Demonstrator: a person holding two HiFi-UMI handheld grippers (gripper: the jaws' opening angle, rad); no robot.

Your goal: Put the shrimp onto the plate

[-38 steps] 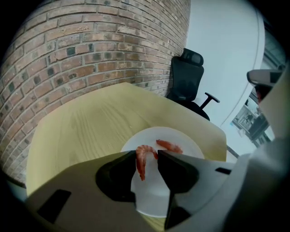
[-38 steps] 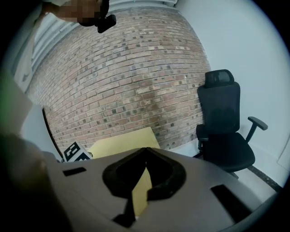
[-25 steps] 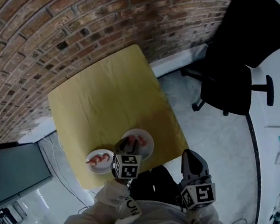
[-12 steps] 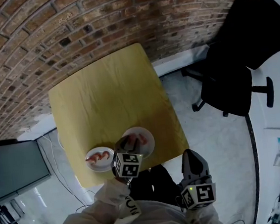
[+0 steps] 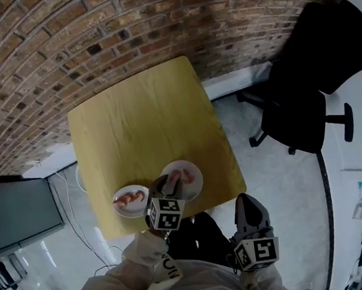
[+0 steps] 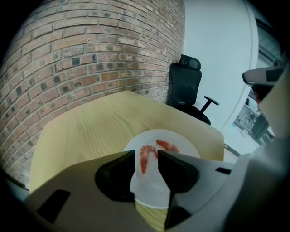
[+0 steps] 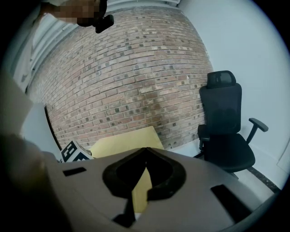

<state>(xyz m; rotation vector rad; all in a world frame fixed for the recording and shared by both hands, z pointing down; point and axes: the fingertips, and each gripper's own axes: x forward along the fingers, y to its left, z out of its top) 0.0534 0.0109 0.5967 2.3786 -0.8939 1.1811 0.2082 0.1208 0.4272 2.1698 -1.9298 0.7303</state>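
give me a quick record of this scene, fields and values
table: yellow wood, by brick wall
right plate: white, two shrimp on it, one at its far side
left plate: shrimp on it, count unclear
left tongs: open over right plate, the other shrimp shows in the gap, not pinched
right tongs: shut, empty, off the table
chair: black, right of the table
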